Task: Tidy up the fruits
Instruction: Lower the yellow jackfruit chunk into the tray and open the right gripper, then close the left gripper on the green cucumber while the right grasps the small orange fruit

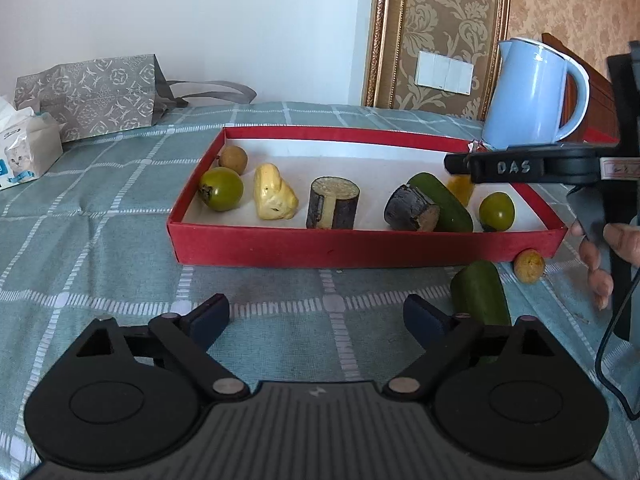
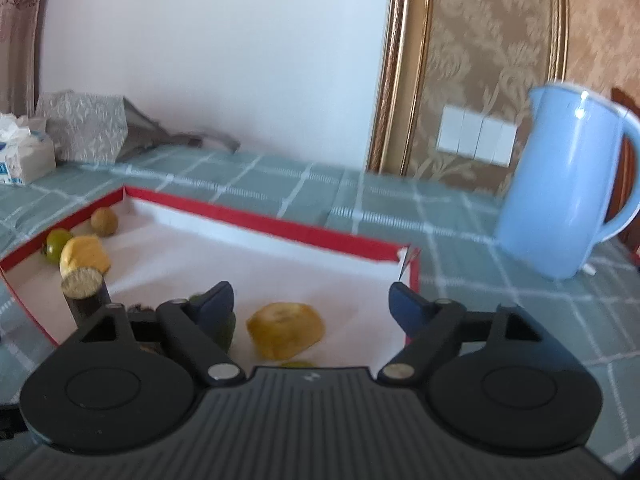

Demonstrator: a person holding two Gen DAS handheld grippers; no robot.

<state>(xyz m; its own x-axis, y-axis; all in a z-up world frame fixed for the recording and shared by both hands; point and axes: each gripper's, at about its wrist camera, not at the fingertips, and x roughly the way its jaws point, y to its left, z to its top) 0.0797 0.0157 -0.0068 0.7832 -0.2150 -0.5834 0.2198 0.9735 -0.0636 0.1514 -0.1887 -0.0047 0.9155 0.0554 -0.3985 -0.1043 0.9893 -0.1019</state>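
A red tray (image 1: 360, 246) with a white floor holds a brown longan (image 1: 233, 159), two green round fruits (image 1: 221, 189), a yellow chunk (image 1: 274, 192), two dark cane pieces (image 1: 333, 208) and a green cucumber piece (image 1: 440, 200). On the cloth in front of the tray lie a second cucumber piece (image 1: 480, 296) and a small longan (image 1: 529, 266). My left gripper (image 1: 316, 316) hovers open over the cloth, nothing between its jaws. My right gripper (image 2: 312, 300) stands open above the tray's right end; a yellow fruit piece (image 2: 285, 330) lies on the floor below it, untouched.
A light blue kettle (image 1: 528, 96) stands behind the tray's right corner. A patterned gift bag (image 1: 88, 96) and a tissue pack (image 1: 28, 148) sit at the far left. A person's hand (image 1: 600, 264) and a black cable (image 1: 608, 352) are at the right edge.
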